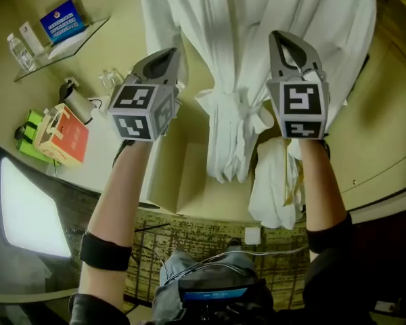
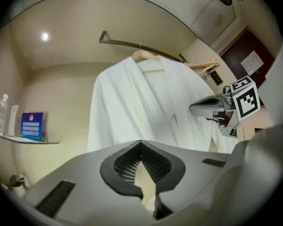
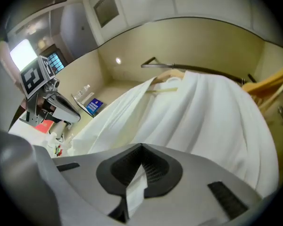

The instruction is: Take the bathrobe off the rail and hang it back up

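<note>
Room: a beige-walled alcove with a rail across the far wall.
Bathrobe: white, on a wooden hanger hooked over the rail, facing both grippers.
Left gripper: fingers closed on nothing, near the robe's left side.
Right gripper: fingers closed, nothing clamped, near the robe's right side.
Bench: on the left, carrying a kettle and an orange box.

Head view's top edge crops the bathrobe.
</note>
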